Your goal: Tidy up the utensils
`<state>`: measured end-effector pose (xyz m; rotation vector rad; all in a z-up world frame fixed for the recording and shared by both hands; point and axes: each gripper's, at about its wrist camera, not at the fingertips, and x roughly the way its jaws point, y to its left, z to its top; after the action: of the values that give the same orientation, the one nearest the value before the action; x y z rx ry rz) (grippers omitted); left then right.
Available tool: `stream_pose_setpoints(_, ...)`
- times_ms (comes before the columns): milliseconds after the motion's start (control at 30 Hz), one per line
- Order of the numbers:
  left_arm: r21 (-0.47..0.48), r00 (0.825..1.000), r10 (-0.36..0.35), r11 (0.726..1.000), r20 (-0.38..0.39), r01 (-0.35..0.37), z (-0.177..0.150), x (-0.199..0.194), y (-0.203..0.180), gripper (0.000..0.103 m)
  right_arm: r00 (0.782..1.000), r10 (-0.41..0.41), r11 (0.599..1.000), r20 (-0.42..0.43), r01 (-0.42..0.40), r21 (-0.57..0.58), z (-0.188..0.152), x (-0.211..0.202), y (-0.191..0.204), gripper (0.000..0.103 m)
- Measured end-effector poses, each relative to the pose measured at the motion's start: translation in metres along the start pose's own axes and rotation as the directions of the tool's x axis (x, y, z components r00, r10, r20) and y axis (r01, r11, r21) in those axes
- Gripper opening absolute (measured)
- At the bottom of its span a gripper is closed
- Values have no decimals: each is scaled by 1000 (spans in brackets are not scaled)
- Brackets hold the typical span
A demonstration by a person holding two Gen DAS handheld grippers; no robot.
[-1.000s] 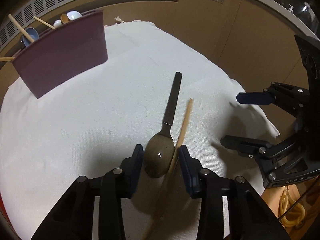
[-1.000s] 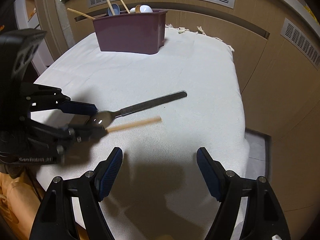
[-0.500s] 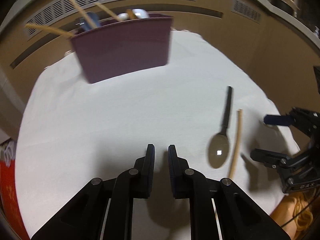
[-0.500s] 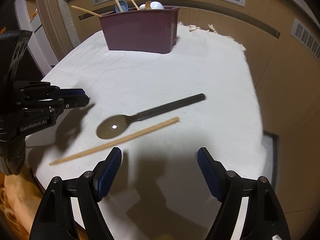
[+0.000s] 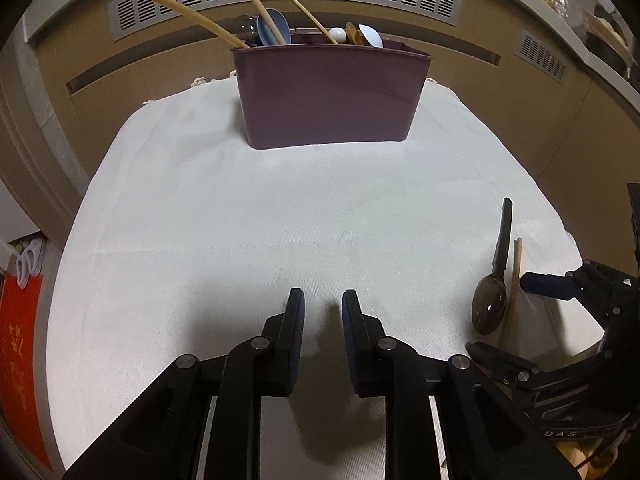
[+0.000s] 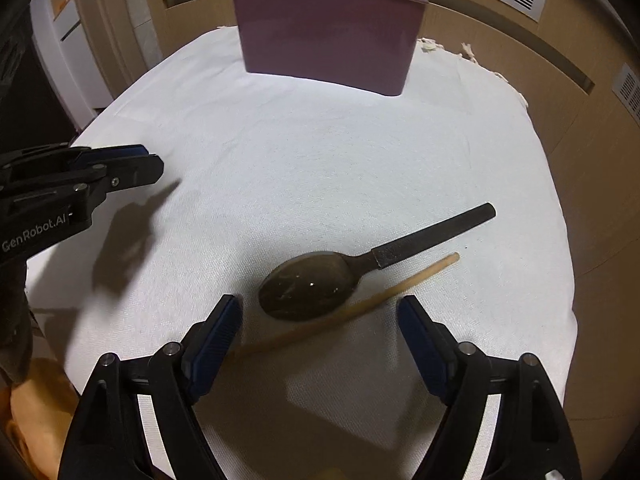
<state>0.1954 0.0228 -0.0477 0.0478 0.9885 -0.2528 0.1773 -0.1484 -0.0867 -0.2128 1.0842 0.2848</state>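
Spoon (image 6: 308,286) and chopstick (image 6: 352,308) lie slantwise just ahead of right gripper (image 6: 320,320), wide, empty, opening; left gripper (image 5: 323,316), narrow, opening, empty, well left of spoon.

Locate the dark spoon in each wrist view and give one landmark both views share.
Left wrist view: the dark spoon lies far right on the white cloth, bowl nearest the camera, with a wooden chopstick beside it.
Right wrist view: the spoon lies centre, just ahead of the right hand-held gripper.
Shared landmark: the maroon utensil bin at the cloth's far edge.
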Motion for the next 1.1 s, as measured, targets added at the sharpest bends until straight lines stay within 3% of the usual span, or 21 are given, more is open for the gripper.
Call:
stream_pose_setpoints(167, 16, 1000, -9, 1000, -14, 9, 2, 3, -9, 38, 1000, 1, 998, -15, -2, -55, -15, -9, -13, 74)
stream_pose_setpoints(233, 34, 1000, -20, 999, -16, 21, 2, 3, -15, 43, 999, 21, 998, -28, -23, -52, -22, -15, -27, 60)
stream_pose_setpoints(300, 60, 999, -42, 997, -23, 43, 2, 3, -26, 46, 1000, 12, 998, -25, -13, -57, -26, -20, -37, 33)
stream_pose_setpoints(400, 106, 996, -82, 991, -44, 86, 4, 6, -45, 50, 1000, -1, 1000, -24, 0, -29, -29, -23, -55, 16)
stream_pose_setpoints(600, 223, 989, -118, 965, -92, 136, 8, 10, -86, 53, 999, 37, 999, 3, -37, 32, -32, -27, -85, 5)
stream_pose_setpoints(733, 281, 976, -168, 939, -138, 201, 16, 20, -114, 53, 999, 20, 997, 39, -23, 70, -32, -35, -102, 5)
stream_pose_setpoints(933, 406, 975, -149, 890, -166, 206, 37, 42, -160, 51, 997, -9, 994, 72, 0, 113, -32, -42, -122, 5)
stream_pose_setpoints(1100, 450, 979, -104, 876, -174, 173, 52, 60, -182, 44, 996, -3, 993, 88, -7, 114, -39, -45, -125, 5)
